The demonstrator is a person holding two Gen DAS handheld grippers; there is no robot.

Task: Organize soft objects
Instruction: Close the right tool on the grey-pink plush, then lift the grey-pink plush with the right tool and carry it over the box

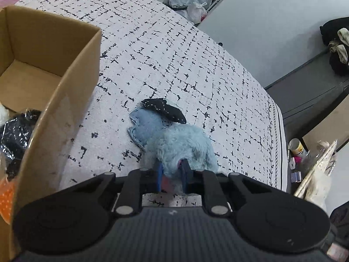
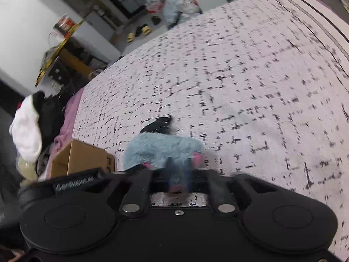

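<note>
Blue plush toy [image 1: 183,144] — pinched by left gripper [image 1: 172,174] and right gripper [image 2: 180,174]; carrying step — next, cardboard box [image 1: 72,83].

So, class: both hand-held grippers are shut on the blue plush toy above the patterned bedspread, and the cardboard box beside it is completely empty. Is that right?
Not quite. The cardboard box is not empty: the left wrist view shows a shiny black item inside. The rest stands: the left hand-held gripper and right hand-held gripper are shut on the blue plush toy.
</note>
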